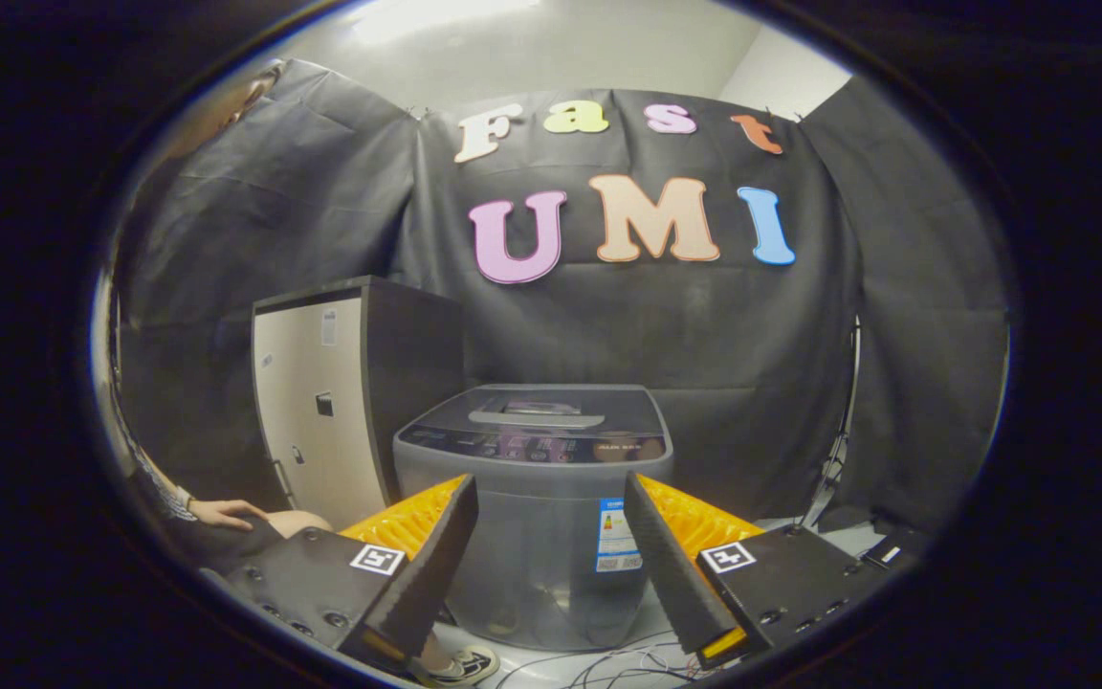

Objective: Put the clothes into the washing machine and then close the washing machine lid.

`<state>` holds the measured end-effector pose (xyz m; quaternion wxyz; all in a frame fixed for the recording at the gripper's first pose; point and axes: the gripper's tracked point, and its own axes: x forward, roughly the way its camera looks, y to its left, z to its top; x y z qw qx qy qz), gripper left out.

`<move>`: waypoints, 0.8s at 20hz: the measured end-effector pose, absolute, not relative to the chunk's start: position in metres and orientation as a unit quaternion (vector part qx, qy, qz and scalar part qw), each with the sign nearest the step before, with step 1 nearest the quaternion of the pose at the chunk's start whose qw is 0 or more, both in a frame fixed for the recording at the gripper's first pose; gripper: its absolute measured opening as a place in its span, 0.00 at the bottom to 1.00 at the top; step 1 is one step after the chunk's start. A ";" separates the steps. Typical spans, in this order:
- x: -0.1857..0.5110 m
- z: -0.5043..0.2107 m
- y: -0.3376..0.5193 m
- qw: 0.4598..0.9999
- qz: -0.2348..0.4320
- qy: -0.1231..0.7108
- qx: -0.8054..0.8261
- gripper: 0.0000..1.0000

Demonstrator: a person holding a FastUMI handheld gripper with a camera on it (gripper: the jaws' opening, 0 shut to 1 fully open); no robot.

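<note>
The grey top-loading washing machine (pixel 534 498) with its flat lid (pixel 537 410) down is standing on the floor beyond the gripper (pixel 551 522), whose fingers are spreading wide apart, holding nothing. A cream-fronted cabinet (pixel 321 411) is standing just beside it.

I count one washing machine (pixel 534 498) beyond my parted tongs (pixel 543 536), one cabinet (pixel 341 402) beside it, one hand (pixel 226 514), one shoe (pixel 460 665).
</note>
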<state>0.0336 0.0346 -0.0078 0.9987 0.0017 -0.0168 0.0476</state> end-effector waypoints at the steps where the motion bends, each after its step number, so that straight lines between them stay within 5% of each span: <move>1: 0.033 -0.008 0.034 0.999 0.048 -0.017 0.002 0.96; 16: 0.029 -0.008 0.032 0.999 0.048 -0.015 0.002 0.96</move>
